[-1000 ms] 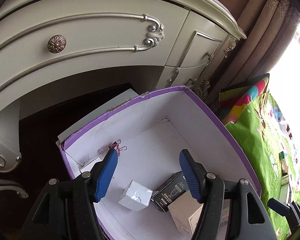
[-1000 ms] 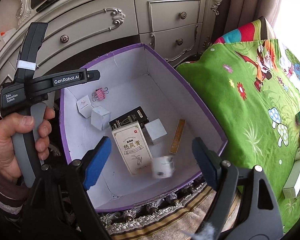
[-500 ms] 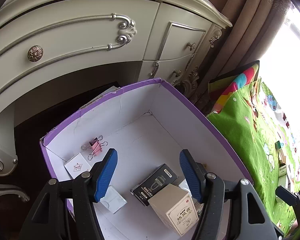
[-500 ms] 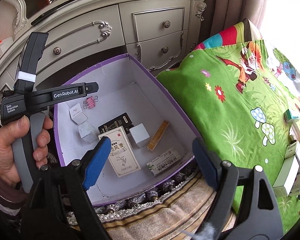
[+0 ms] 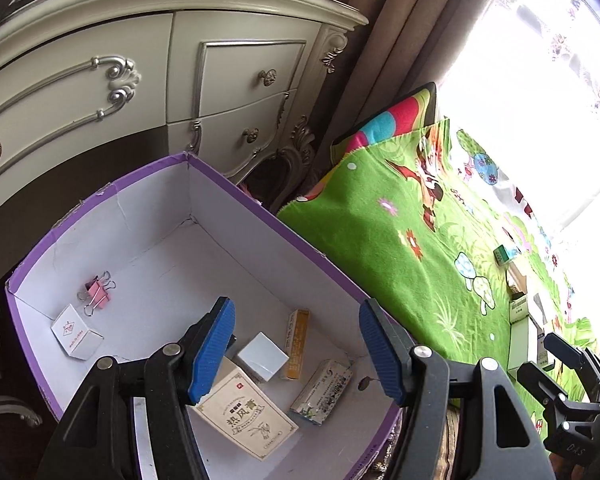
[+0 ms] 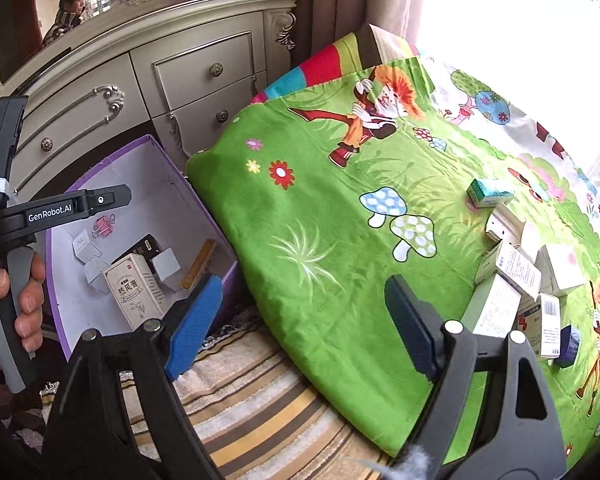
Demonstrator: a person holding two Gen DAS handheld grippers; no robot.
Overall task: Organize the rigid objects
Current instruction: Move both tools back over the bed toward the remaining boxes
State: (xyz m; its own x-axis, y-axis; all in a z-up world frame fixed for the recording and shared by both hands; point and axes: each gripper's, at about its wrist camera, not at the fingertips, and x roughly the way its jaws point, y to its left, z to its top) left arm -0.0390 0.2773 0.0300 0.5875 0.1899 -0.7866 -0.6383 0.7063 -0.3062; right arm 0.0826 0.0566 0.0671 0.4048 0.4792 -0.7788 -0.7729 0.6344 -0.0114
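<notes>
A purple cardboard box [image 5: 260,208] with a white inside stands by the bed and also shows in the right wrist view [image 6: 56,264]. It holds a cream medicine box [image 5: 246,412], a white cube box [image 5: 262,356], a yellow box [image 5: 296,344], a green-white box [image 5: 322,392] and a pink binder clip [image 5: 96,294]. My left gripper [image 5: 296,354] is open and empty over the box. My right gripper [image 6: 304,324] is open and empty over the bed edge. Several small boxes [image 6: 512,280] lie on the green blanket [image 6: 320,220].
A cream dresser [image 5: 140,80] with drawers stands behind the box. A striped towel [image 6: 252,400] lies under the blanket's edge. Curtains [image 5: 400,40] and a bright window are at the far right. A teal box [image 6: 490,192] lies apart on the blanket.
A small green-white box dropped from my right gripper into the purple box. Both grippers have swung to the right, towards the bed; the right one now faces the blanket and its boxes.
</notes>
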